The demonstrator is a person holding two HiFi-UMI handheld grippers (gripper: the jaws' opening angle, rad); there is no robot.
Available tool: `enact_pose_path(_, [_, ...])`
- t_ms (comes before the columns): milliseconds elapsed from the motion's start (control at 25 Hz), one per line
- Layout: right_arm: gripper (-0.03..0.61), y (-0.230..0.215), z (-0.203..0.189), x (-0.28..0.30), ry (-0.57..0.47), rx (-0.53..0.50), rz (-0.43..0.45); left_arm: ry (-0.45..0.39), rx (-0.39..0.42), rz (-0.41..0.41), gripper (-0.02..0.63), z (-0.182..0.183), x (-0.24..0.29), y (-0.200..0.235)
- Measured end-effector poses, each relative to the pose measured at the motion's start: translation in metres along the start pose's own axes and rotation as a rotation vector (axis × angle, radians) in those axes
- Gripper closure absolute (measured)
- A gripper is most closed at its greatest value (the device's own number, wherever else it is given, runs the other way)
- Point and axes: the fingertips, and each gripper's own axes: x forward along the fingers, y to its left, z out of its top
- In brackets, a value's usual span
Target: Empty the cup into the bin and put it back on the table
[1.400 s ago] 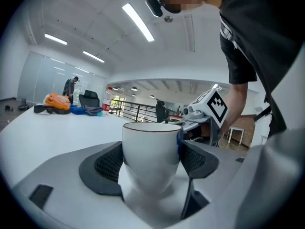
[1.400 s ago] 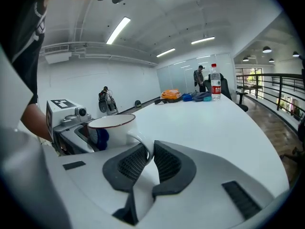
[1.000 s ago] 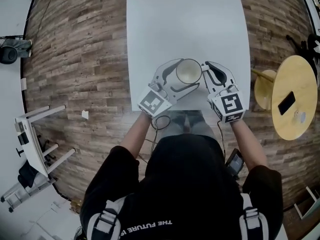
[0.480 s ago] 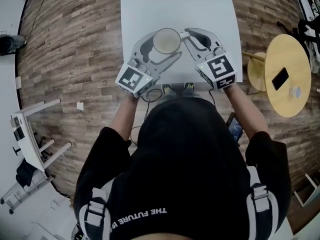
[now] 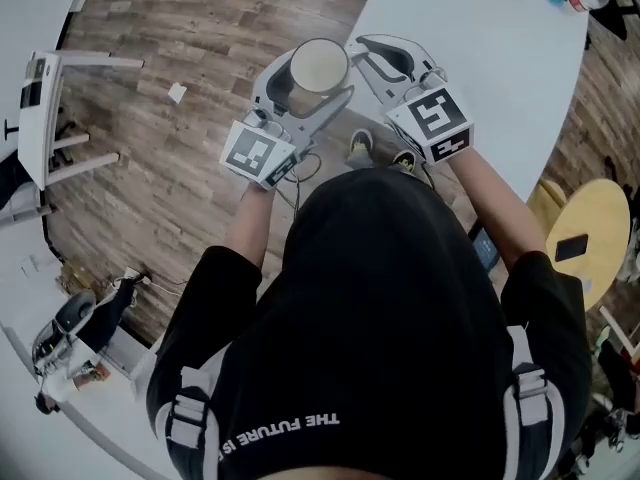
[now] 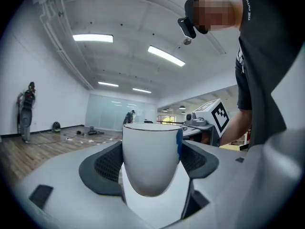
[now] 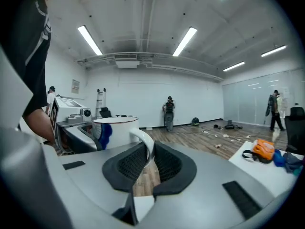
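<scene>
**Cup in the air, bin not yet in sight**

Head view: holding the cup [image 5: 318, 66] upright, out past the edge of the table [image 5: 480, 48] and above the wooden floor [image 5: 190, 28]. Gripped round the body by the left gripper [image 5: 320, 78], met at the near side by the right gripper [image 5: 358, 56]. No telling what lies inside. No bin anywhere here.

Left gripper view: clamped on the cup's wall, with a dark pad [image 6: 102, 166] pressed against either side. Upright, level at the rim, clear of any surface.

Right gripper view: pinched shut on the white handle [image 7: 143, 147], with the cup's body just beyond and to the left. No bin here either, only open room.

Judging by all three: most likely the carrying step, after lifting and before pouring. Next, calls for finding the bin, bringing the cup over its mouth, then tipping with both grips kept firm so as not to let the smooth wall slide between the pads. Only then back upright and onto the table.
</scene>
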Motion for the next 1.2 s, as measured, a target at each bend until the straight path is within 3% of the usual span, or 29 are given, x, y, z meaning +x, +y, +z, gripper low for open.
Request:
enact_pose_path(240, [0.525, 0.079, 0.016, 0.068, 0.042, -0.056, 0.188, -0.021, -0.059, 0.188, 0.249, -0.005, -0.09, 0.043])
enact_pose_path(400, [0.525, 0.112, 0.01, 0.092, 0.092, -0.08, 0.269, -0.032, -0.116, 0.267, 0.249, -0.018, -0.124, 0.055])
enact_pose_path(560, [0.525, 0.139, -0.008, 0.115, 0.205, -0.079, 0.354, -0.032, -0.216, 0.318, 0.249, -0.04, -0.151, 0.067])
enact_pose_path(680, [0.525, 0.152, -0.036, 0.136, 0.327, -0.074, 0.411, -0.011, -0.351, 0.345, 0.249, -0.072, -0.162, 0.079])
enact_pose_path(960, [0.525, 0.163, -0.14, 0.168, 0.728, -0.007, 0.53, 0.035, -0.84, 0.362, 0.249, -0.176, -0.162, 0.091])
enact_pose_path(1200, [0.525, 0.179, -0.209, 0.182, 0.907, 0.041, 0.598, 0.03, -1.056, 0.359, 0.249, -0.246, -0.17, 0.094])
